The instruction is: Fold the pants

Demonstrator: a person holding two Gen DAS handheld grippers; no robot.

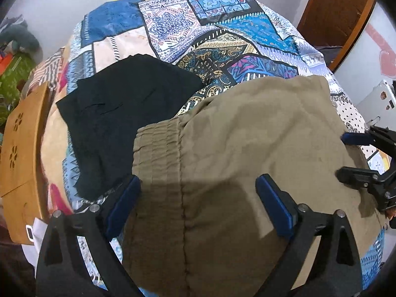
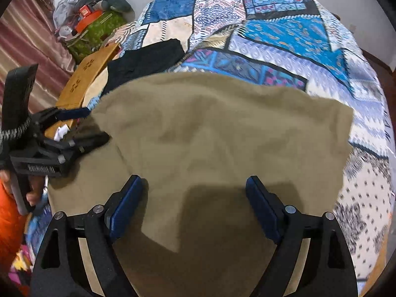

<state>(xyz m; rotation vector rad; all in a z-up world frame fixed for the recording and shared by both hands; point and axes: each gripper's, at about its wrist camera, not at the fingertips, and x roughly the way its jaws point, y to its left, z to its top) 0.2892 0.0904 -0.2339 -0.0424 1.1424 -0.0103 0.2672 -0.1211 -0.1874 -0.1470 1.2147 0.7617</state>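
Olive-khaki pants (image 1: 247, 148) lie folded on the patterned bedspread (image 1: 198, 24), their elastic waistband (image 1: 158, 148) to the left. My left gripper (image 1: 198, 185) is open above the waistband side, holding nothing. My right gripper (image 2: 194, 185) is open above the pants (image 2: 210, 128), holding nothing. The right gripper shows at the right edge of the left wrist view (image 1: 356, 156), over the pants' right edge. The left gripper shows at the left of the right wrist view (image 2: 96, 126), at the pants' left edge.
A black garment (image 1: 123, 113) lies folded on the bed, left of the khaki pants. A wooden board with flower cut-outs (image 1: 22, 143) stands at the bed's left edge. Clutter and a green bag (image 2: 94, 29) lie on the floor at far left. A wooden door (image 1: 334, 12) stands at right.
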